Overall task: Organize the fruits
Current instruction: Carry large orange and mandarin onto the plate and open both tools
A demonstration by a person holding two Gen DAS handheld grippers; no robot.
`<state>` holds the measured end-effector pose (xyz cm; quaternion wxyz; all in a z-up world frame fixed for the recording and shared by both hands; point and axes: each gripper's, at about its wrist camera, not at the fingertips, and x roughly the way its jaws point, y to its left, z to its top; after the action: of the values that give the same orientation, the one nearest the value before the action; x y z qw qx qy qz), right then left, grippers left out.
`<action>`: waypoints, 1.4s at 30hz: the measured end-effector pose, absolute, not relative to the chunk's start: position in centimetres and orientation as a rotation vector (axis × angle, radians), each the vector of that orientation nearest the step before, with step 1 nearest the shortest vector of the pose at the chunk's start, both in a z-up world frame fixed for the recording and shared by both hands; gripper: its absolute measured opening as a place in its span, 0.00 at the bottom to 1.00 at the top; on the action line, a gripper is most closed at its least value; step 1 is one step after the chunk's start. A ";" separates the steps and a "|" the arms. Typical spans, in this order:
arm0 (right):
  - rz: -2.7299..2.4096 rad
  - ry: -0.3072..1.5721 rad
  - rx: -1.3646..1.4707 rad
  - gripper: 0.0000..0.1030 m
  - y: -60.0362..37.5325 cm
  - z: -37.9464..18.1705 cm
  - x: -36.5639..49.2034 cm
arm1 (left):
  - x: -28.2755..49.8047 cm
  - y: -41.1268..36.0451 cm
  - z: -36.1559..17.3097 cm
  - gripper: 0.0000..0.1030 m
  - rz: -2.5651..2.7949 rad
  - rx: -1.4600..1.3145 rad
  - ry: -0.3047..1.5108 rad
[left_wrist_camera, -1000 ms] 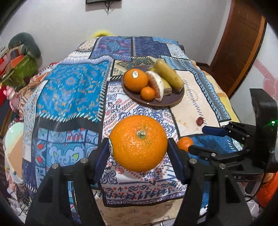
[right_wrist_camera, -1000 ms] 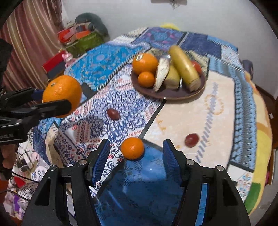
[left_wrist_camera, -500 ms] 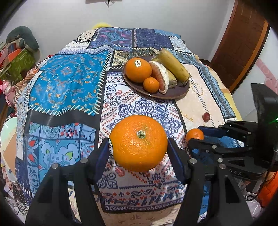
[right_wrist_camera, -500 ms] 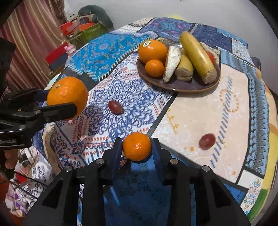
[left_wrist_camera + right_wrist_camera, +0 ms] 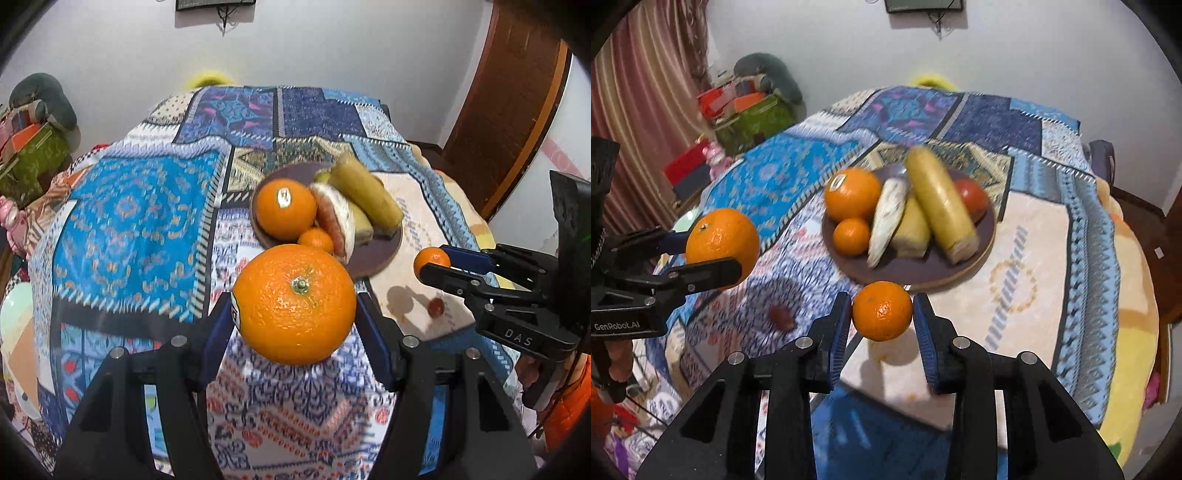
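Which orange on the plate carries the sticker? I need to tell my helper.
Find the round brown plate on the patchwork cloth. At its left edge sits the big orange, with a small orange just in front. It is the largest round fruit there, with a white sticker on top.

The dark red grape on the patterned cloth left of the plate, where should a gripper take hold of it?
Grip the grape across its short middle, coming straight down from above. It lies low and alone on the tablecloth, so nothing blocks either side. It is small and round, so close gently. Both grippers are full now.
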<state>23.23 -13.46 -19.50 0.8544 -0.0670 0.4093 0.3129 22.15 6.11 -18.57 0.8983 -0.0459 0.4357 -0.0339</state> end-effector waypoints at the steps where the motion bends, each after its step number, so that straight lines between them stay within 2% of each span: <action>1: 0.653 0.853 -0.139 0.31 -13.5 -19.4 23.5 | 22.6 6.1 -18.4 0.63 -0.071 -0.093 0.898; 19: 0.649 0.795 -0.139 0.31 -13.3 -19.3 27.4 | 32.0 5.9 -17.4 0.63 -0.055 -0.074 0.851; 42: 0.698 0.885 -0.159 0.31 -11.8 -23.5 28.8 | 41.0 5.6 -22.1 0.63 0.046 0.002 0.897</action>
<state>28.78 -11.76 -23.48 0.8425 -0.0751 0.4189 0.3304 40.99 5.58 -22.09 0.9009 0.0010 0.4335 0.0221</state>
